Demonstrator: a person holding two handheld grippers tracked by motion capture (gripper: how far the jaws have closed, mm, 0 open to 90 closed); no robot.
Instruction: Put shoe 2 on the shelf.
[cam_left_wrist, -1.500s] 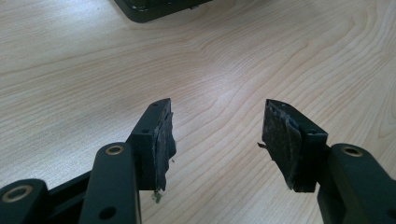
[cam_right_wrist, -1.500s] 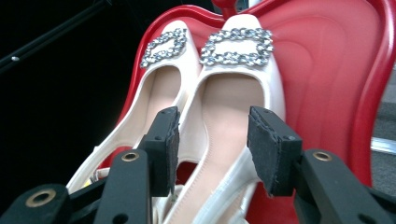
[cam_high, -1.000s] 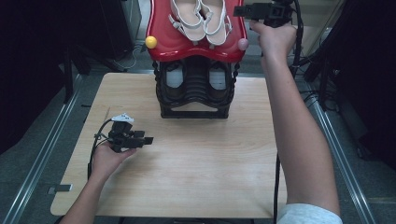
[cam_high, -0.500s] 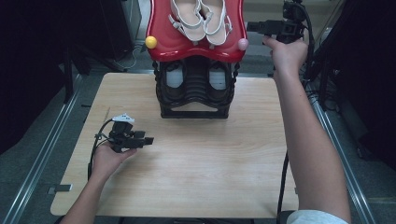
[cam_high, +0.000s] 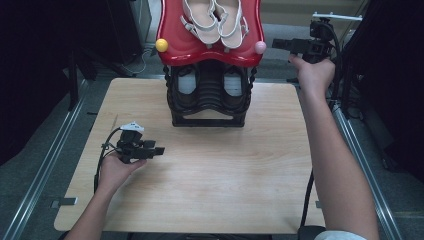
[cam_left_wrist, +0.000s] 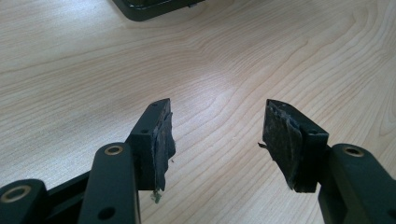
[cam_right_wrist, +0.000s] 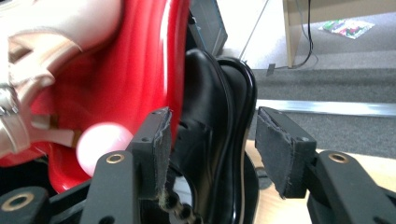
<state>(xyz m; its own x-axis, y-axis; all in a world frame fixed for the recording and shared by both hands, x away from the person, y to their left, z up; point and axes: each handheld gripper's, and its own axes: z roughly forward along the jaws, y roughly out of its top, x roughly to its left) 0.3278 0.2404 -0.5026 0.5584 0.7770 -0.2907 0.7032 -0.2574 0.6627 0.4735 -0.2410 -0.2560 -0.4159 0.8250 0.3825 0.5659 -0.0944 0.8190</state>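
Approach step: right tool (cam_high: 282, 45), jaws apart and empty, just opened wider, beside shoe rack (cam_high: 210, 107) at table's (cam_high: 225, 185) far edge; probably next, black shoe (cam_right_wrist: 205, 121). Left tool (cam_high: 157, 149) open, idle.

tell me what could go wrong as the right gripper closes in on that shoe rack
The right gripper is open, its jaws having just widened, beside the pink ball on the red shelf. It might bump the ball or shelf edge and shake the rack. The white sandals lie loose on top and could slide off. The black shoe sits tight under the shelf, so the jaws may catch the shelf instead. The left gripper is far away and cannot steady anything.
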